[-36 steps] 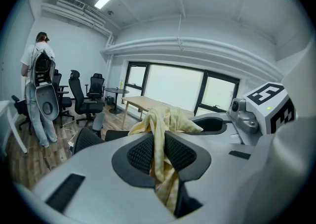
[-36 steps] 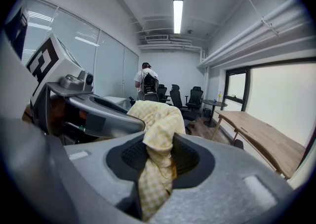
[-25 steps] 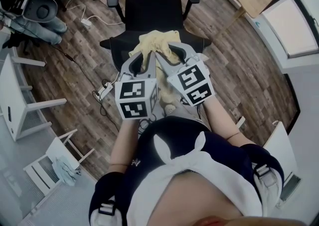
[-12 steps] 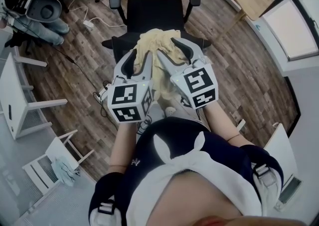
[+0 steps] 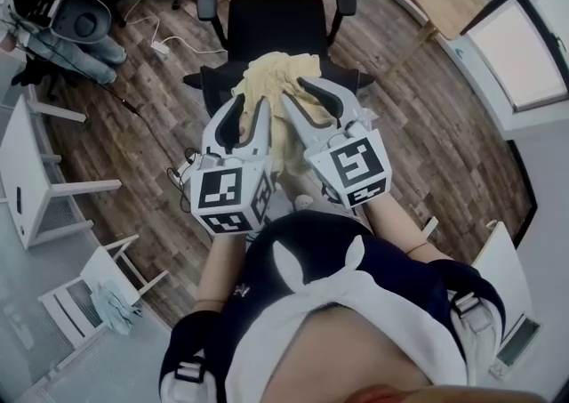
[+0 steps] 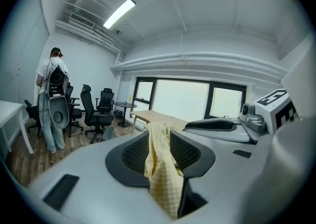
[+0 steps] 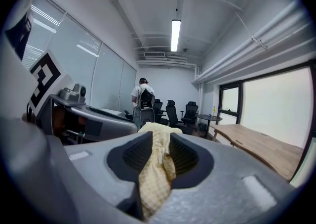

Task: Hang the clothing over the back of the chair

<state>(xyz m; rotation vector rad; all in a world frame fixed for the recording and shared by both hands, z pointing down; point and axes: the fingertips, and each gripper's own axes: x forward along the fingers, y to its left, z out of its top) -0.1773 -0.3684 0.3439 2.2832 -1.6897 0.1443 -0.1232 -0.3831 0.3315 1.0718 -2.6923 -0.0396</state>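
Count: one yellow cloth point(image 5: 276, 68), one black chair point(image 5: 271, 23) with two armrests, two grippers, one marker cube apiece.

Cloth: draped over top edge of chair back point(image 5: 206, 88), near end up off it and running between both pairs of jaws.

Left gripper point(image 5: 252, 108): released, jaws wide, cloth loose in the gap.

Right gripper point(image 5: 296, 90): jaws closing, clenched on a bunched fold of cloth.

Head view only: chair under the cloth, wood floor point(image 5: 427, 125), white table point(image 5: 22, 170) at left, both grippers side by side.

Gripper views only: ribbed pads point(image 6: 135, 154) against the cloth, ceiling lights point(image 6: 118, 13), windows point(image 6: 182, 99), several spare chairs point(image 6: 91, 114).

Left gripper view: right gripper at right edge. Right gripper view: left gripper at left edge, person point(image 7: 143, 94) standing at far end of room.
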